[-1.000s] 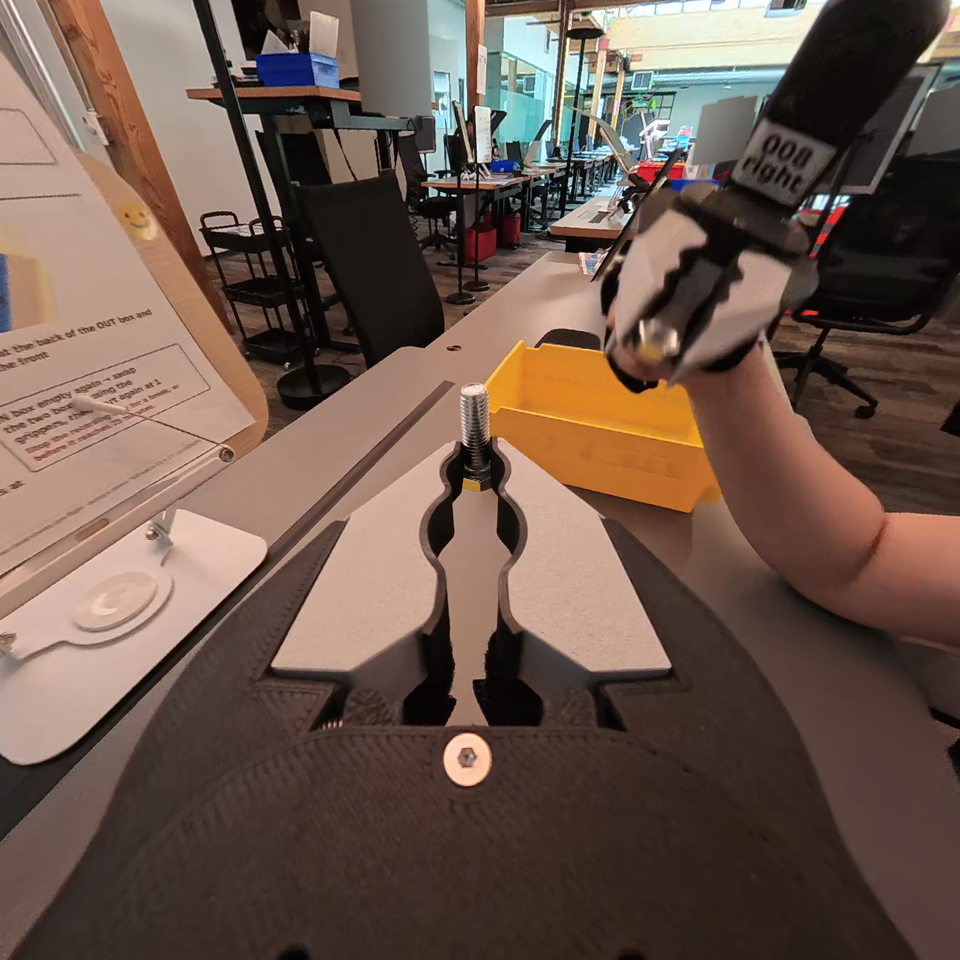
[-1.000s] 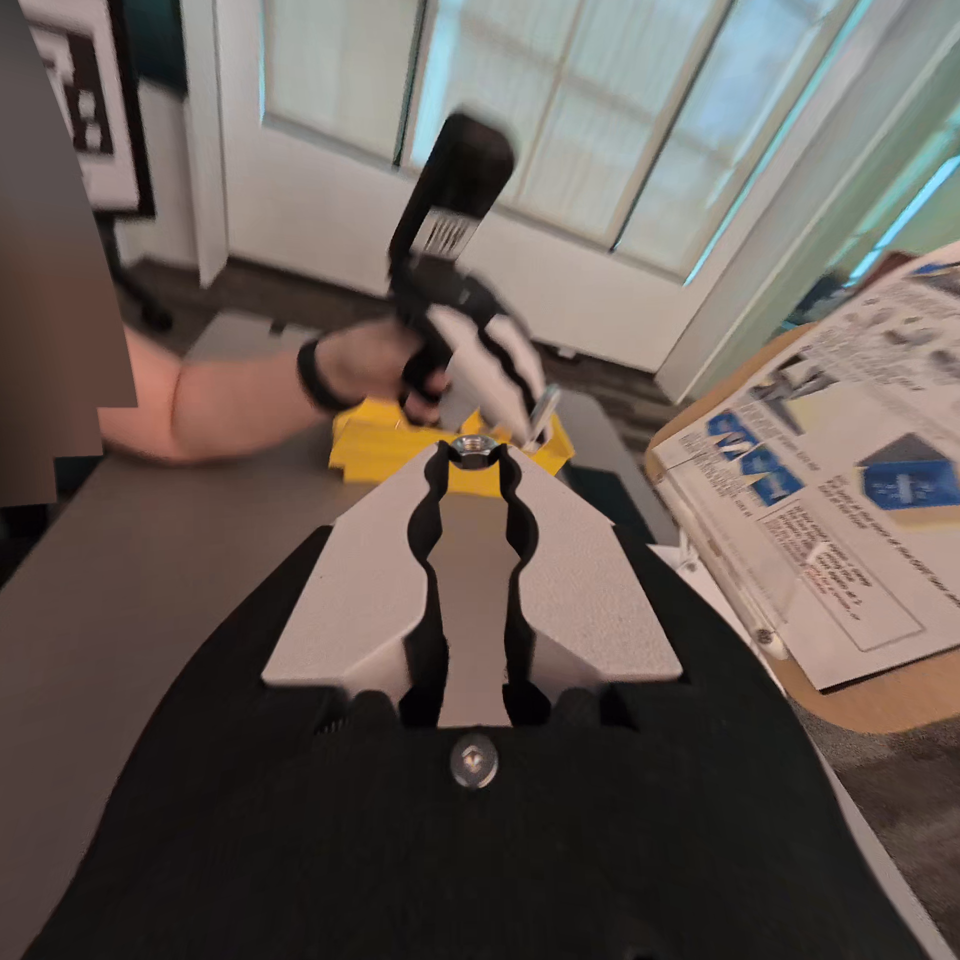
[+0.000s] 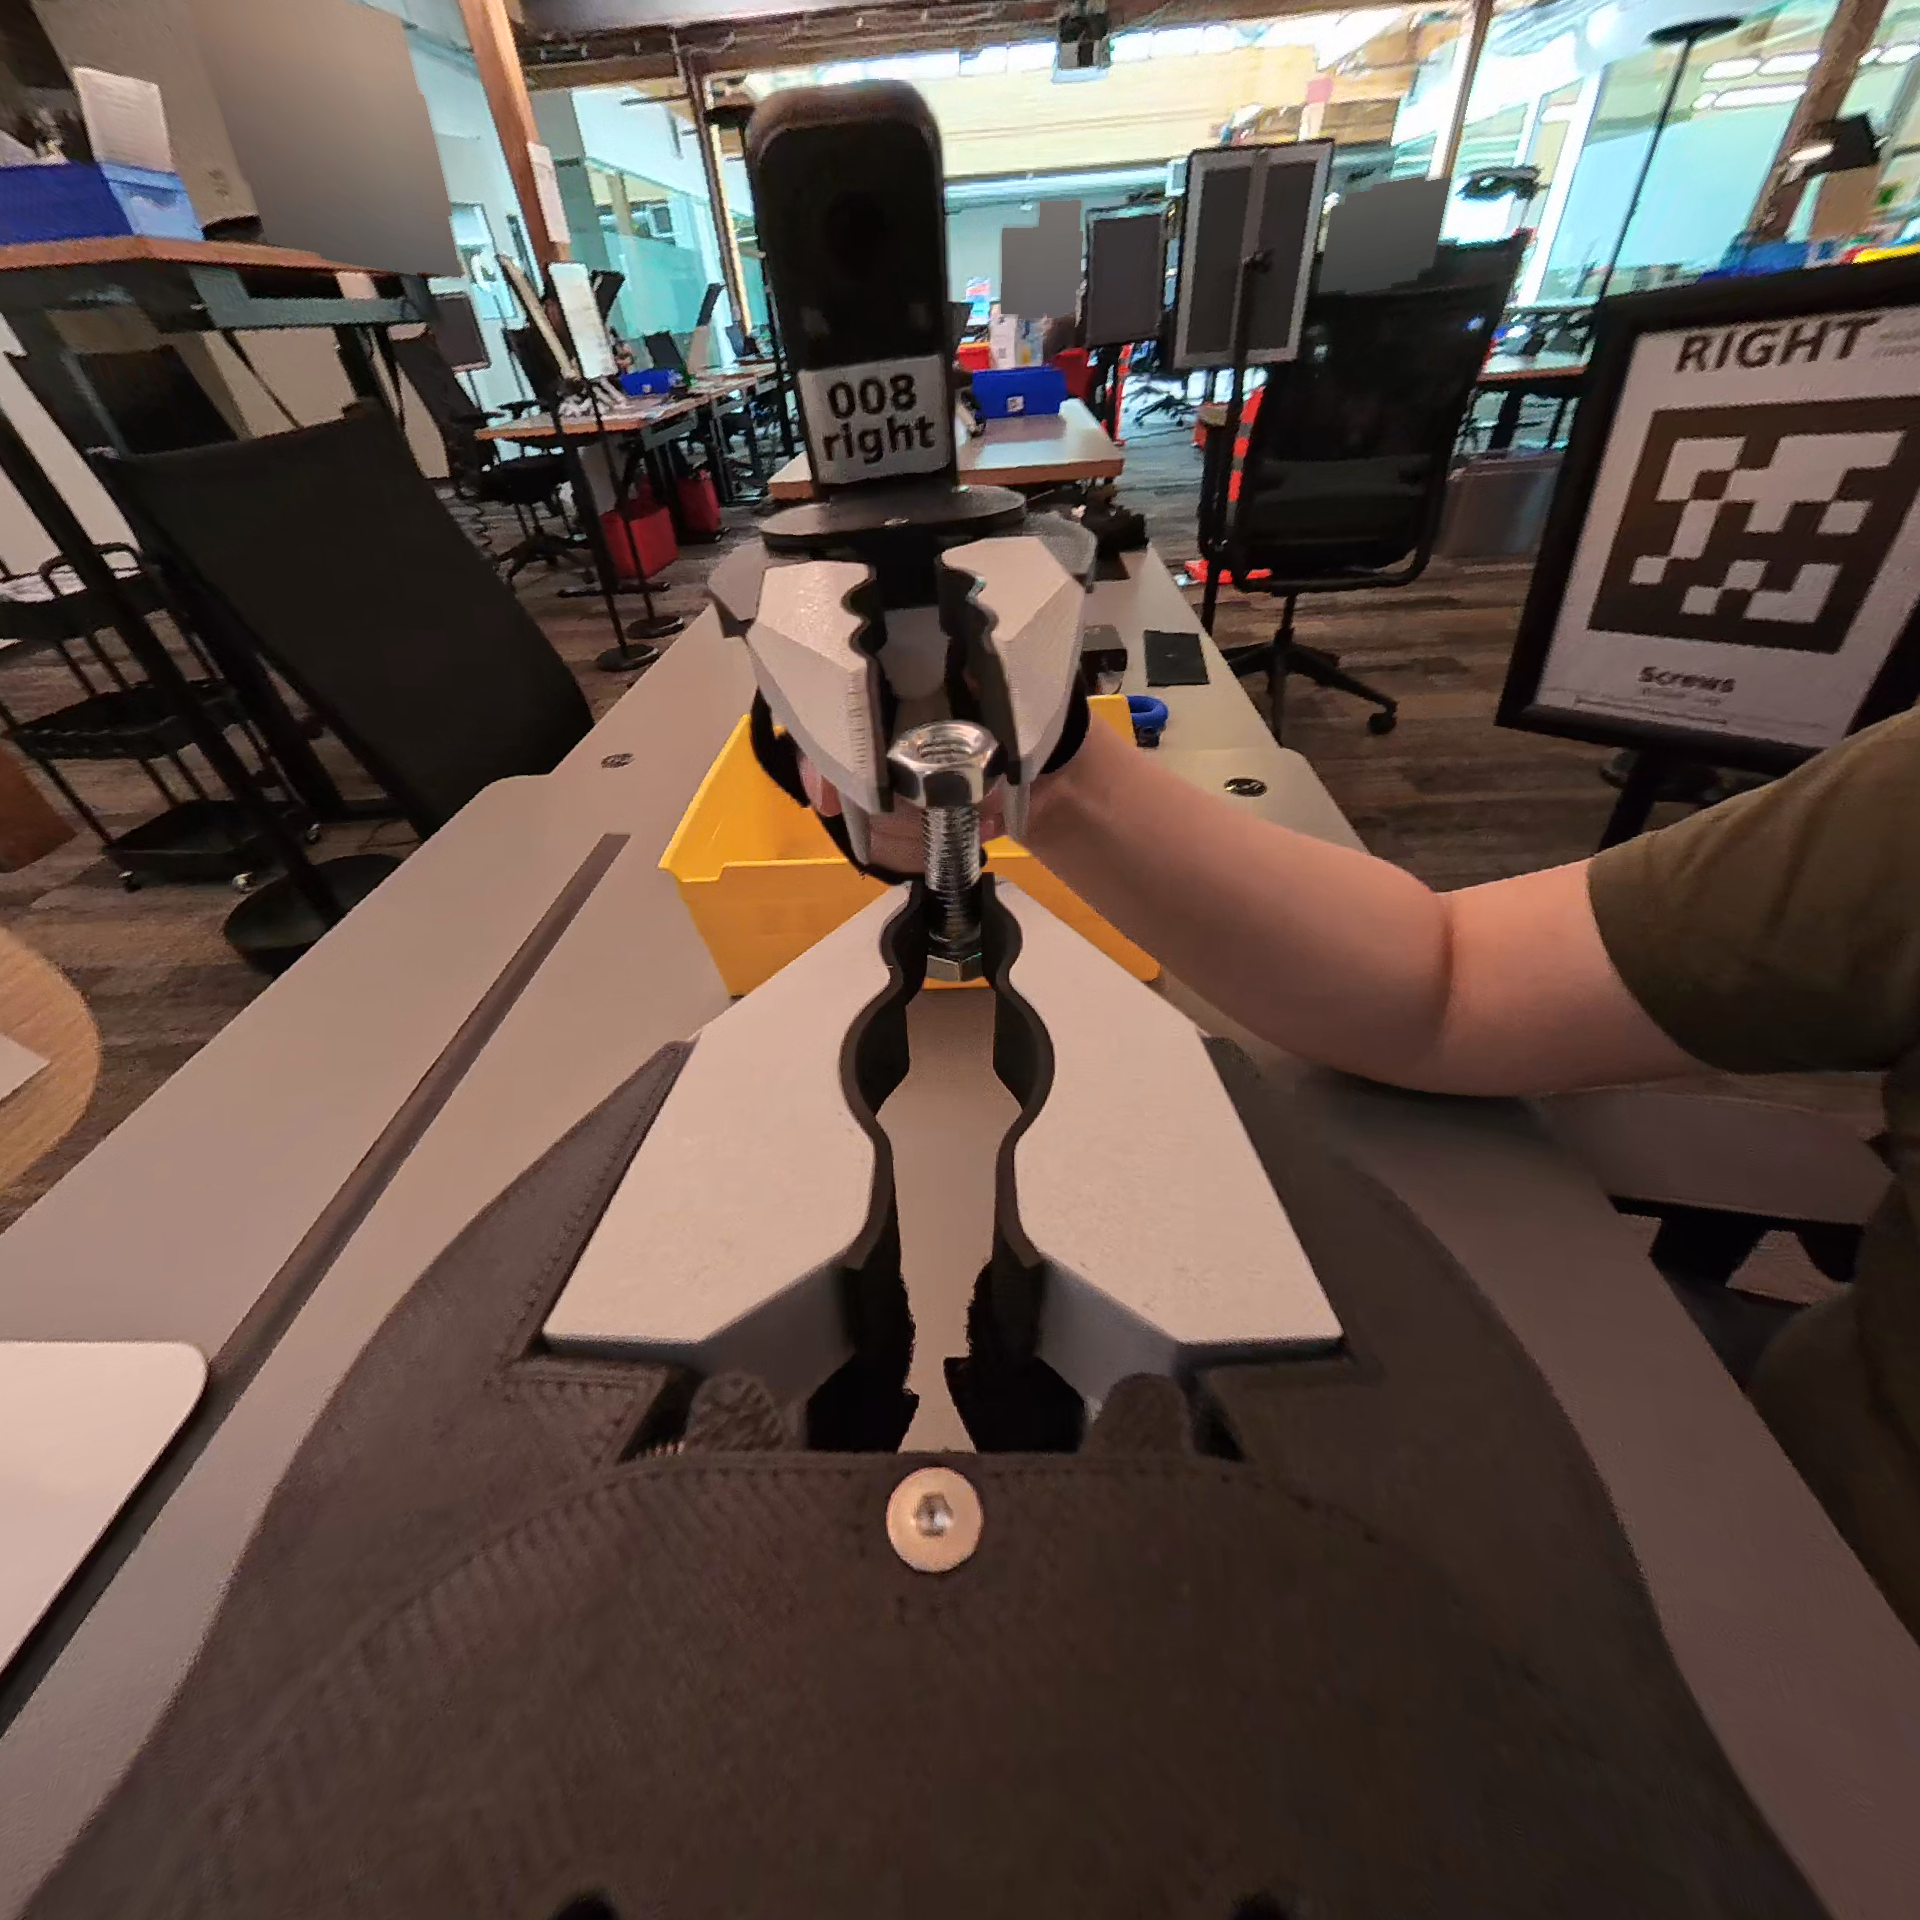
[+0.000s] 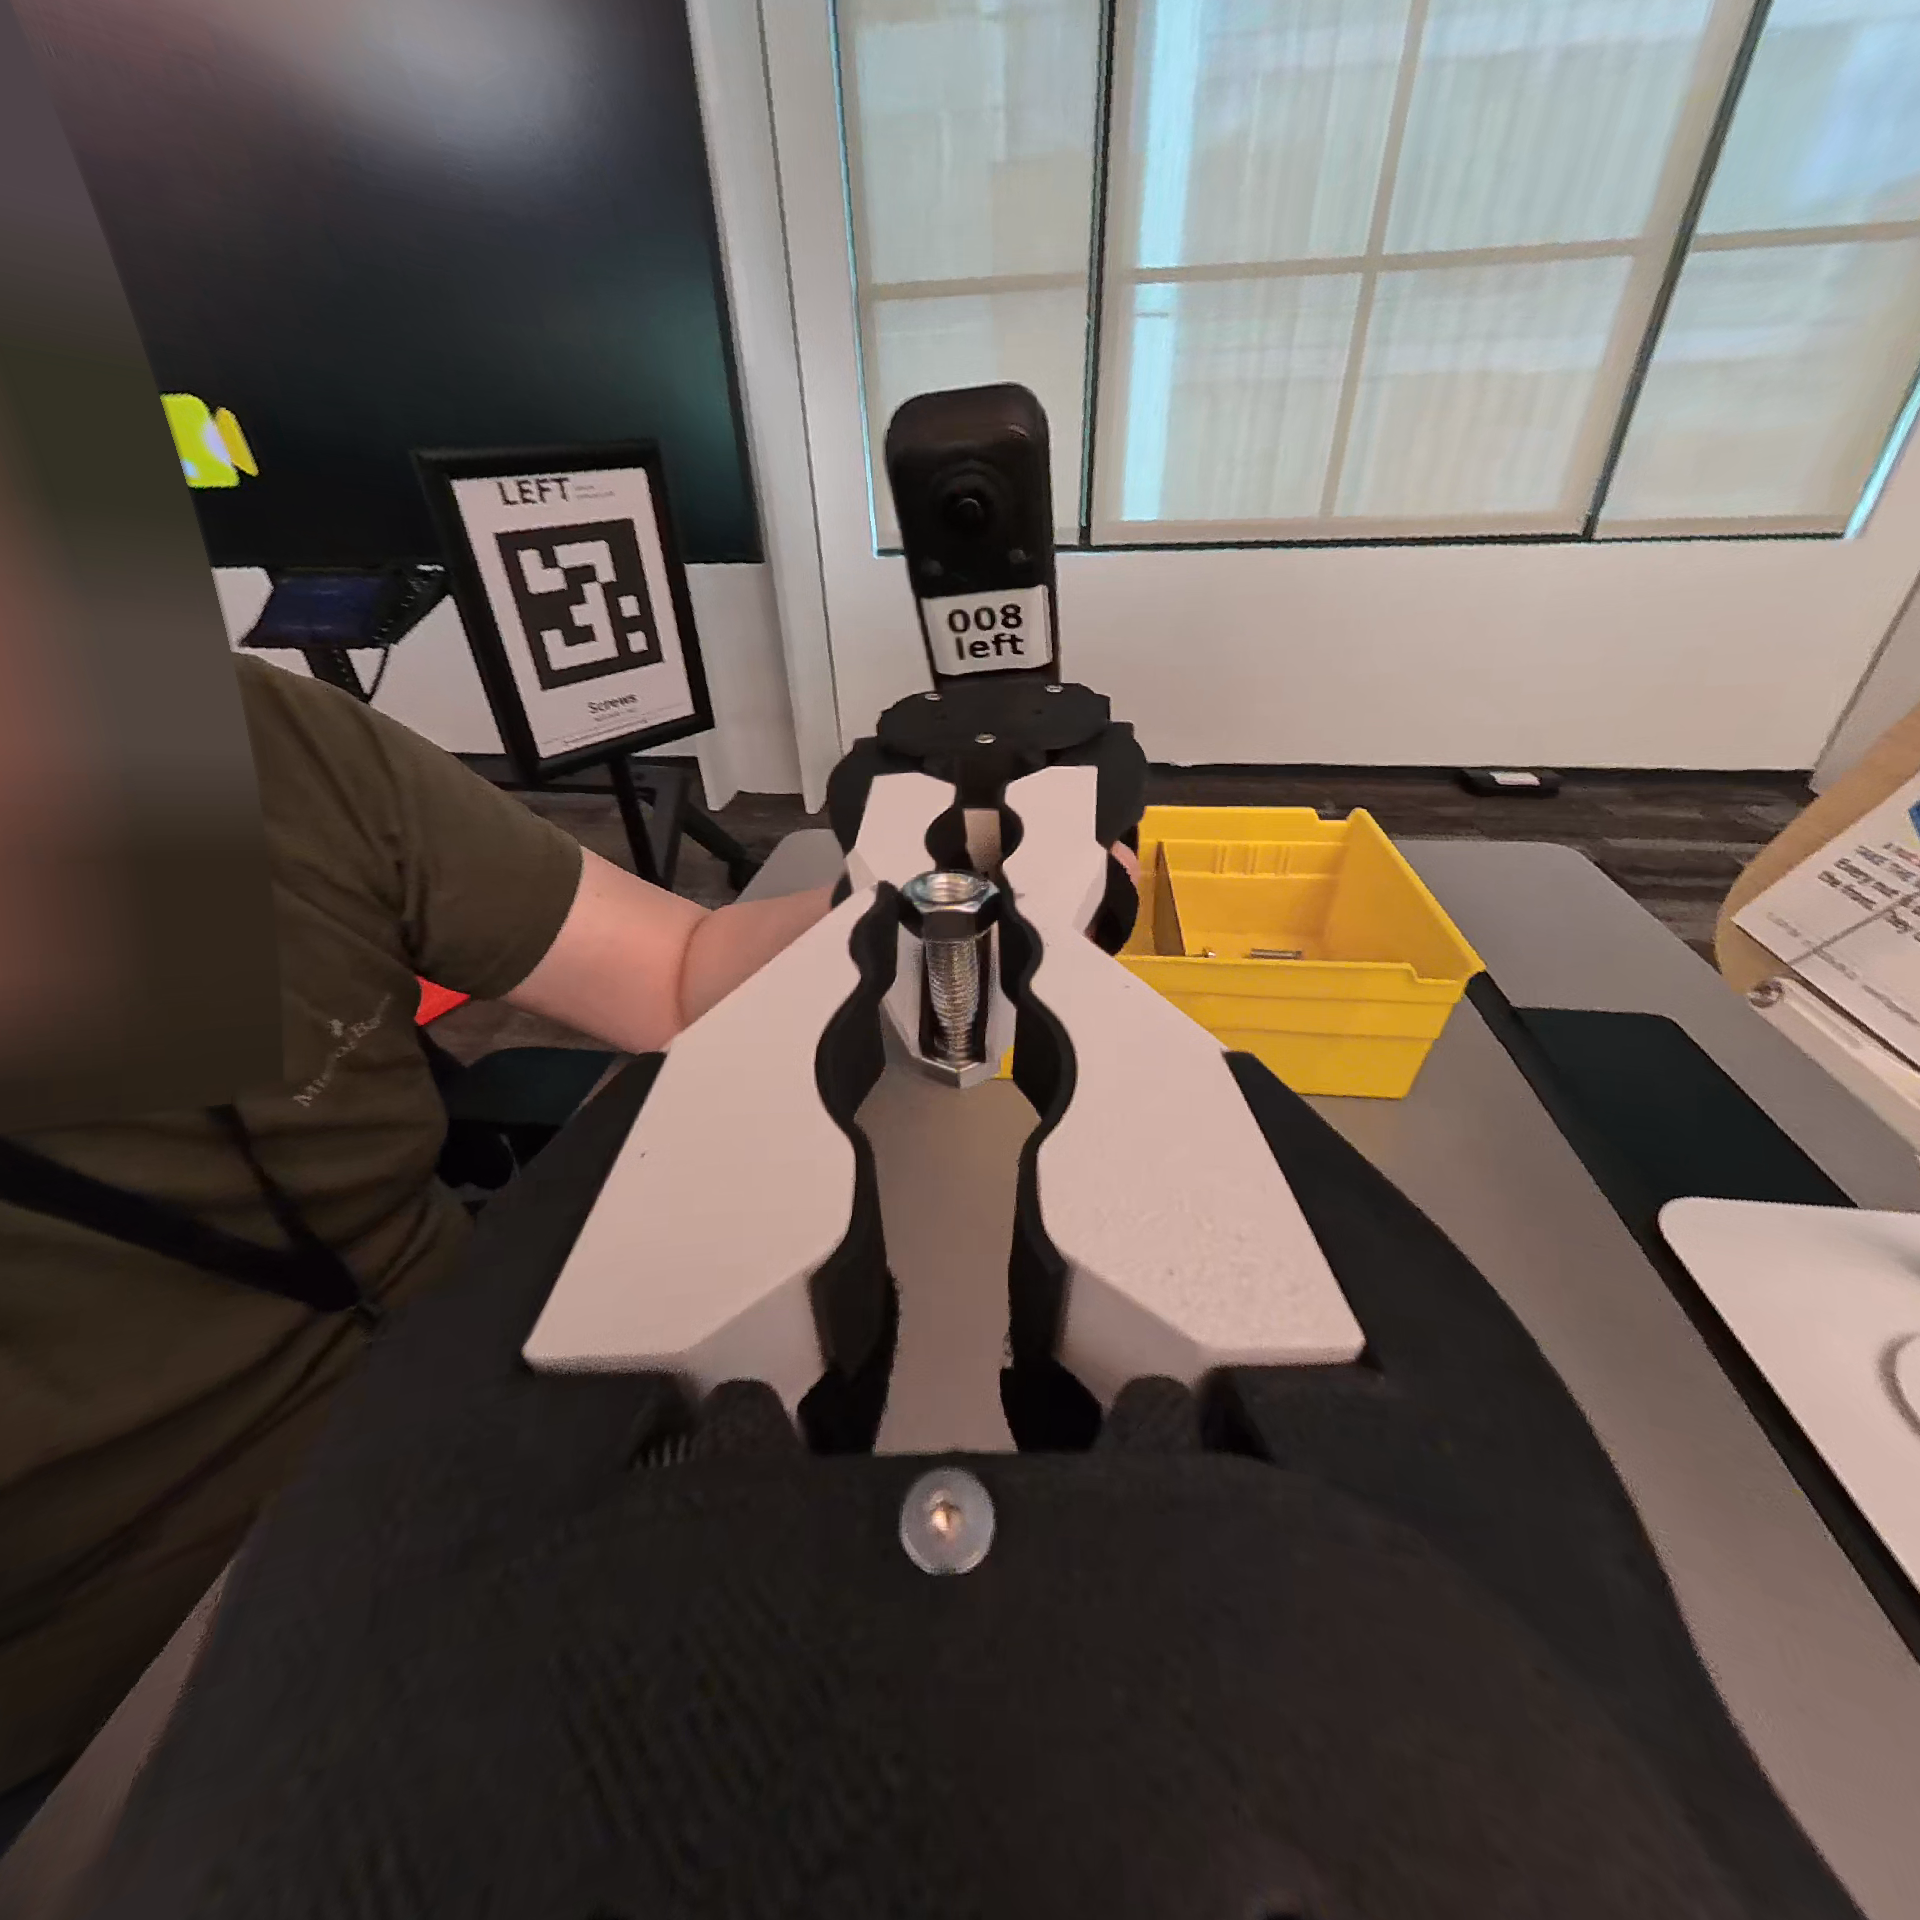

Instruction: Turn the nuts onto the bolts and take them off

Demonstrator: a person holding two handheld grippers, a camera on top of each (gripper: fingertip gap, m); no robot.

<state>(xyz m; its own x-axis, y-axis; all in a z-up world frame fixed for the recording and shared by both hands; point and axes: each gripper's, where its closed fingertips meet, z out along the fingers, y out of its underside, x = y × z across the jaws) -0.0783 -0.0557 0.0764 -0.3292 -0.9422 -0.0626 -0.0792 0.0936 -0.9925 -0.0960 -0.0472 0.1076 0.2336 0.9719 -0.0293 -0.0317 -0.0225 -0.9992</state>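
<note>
Fingers of the left gripper (image 3: 951, 935) were closed on the hex head of the bolt (image 3: 948, 852), which stood upright with its threaded shank rising from the tips. Those of the right gripper (image 4: 948, 914) pinched the nut (image 4: 948, 902) by its flats, seated at the very top of the shank. Both sat above the grey table (image 3: 343, 997), with the yellow bin (image 4: 1340, 997) just behind (a few loose bits lay in it).

Cross-threading looked the likeliest trouble: whether the nut sat square on the thread could not be told, and turning it on a tilt would probably jam it. Each grip caught only the tips of the fingers, so a hard twist might have made the nut slip out or the bolt head roll in its notch. A dropped nut would likely have bounced off the table or into the bin.
</note>
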